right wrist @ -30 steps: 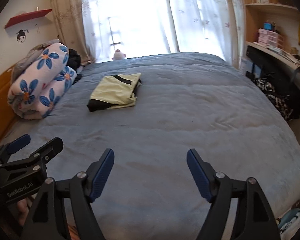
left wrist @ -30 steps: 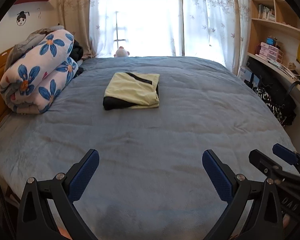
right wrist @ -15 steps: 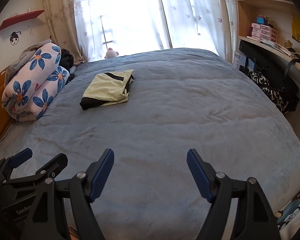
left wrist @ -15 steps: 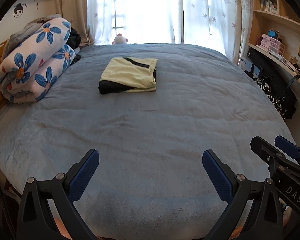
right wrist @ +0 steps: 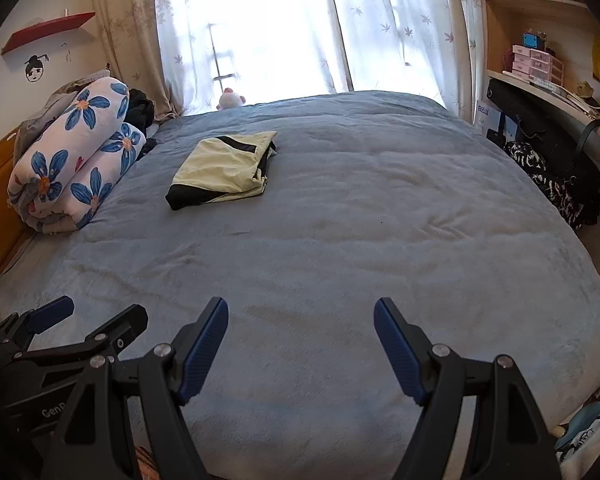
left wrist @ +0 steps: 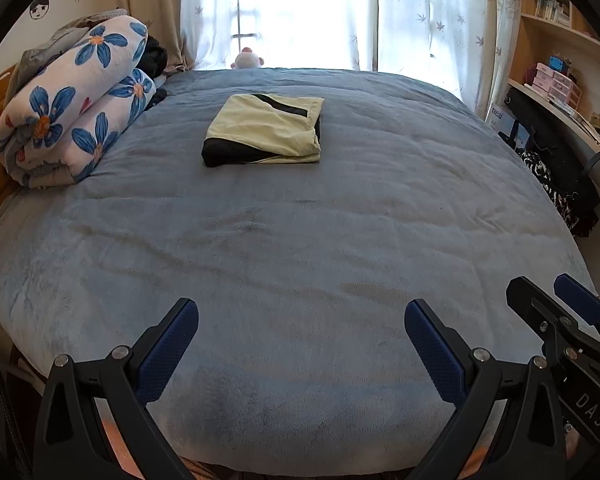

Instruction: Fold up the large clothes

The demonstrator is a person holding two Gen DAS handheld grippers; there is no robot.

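Yellow-and-black garment (left wrist: 266,130), blue bedspread (left wrist: 340,232), blue-flowered white quilt (left wrist: 74,104).

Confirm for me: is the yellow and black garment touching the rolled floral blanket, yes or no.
No: in the left wrist view the folded yellow and black garment lies apart from the rolled floral blanket, with bare blue bed cover between them.

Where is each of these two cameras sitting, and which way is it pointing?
Left wrist view: on the left gripper, near the bed's foot, facing the window; its open fingers show, with the right gripper at its right edge.
Right wrist view: on the right gripper, facing likewise; its open fingers show, the left gripper at its left edge.
Shared: the blue bed, folded yellow-and-black garment, floral quilt.
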